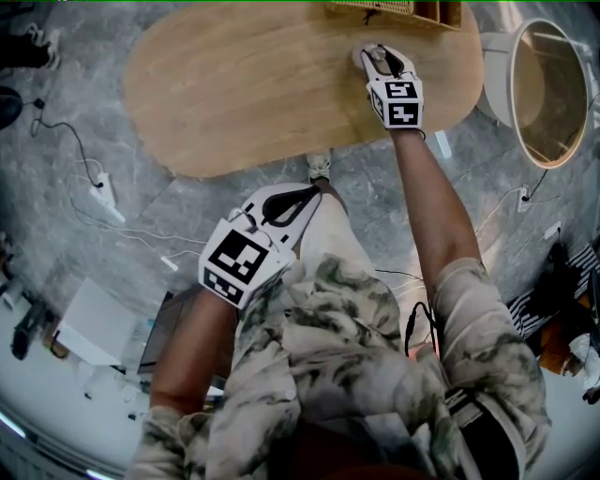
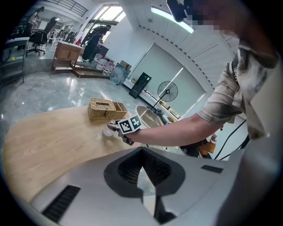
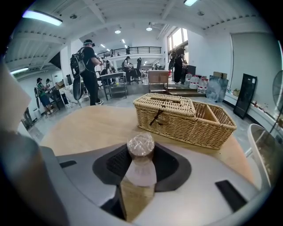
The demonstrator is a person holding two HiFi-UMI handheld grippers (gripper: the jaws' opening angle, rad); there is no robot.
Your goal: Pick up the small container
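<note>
The small container [image 3: 140, 145], a little clear cup with a crinkled foil top, stands on the oval wooden table [image 1: 244, 84]. It sits between the jaws of my right gripper [image 3: 140, 154], whose dark pads press on both of its sides. From the head view, my right gripper [image 1: 377, 58] is at the table's far right, just in front of the wicker basket [image 1: 394, 9]. The left gripper view shows the container [image 2: 108, 131] as a pale spot at the right gripper's tip. My left gripper [image 1: 314, 192] hangs off the table's near edge over the floor, shut and empty.
The wicker basket [image 3: 181, 117] with a lidded half and an open half stands right behind the container. A round white stand with a metal bowl [image 1: 544, 89] is right of the table. Cables and a power strip [image 1: 101, 192] lie on the grey floor at left.
</note>
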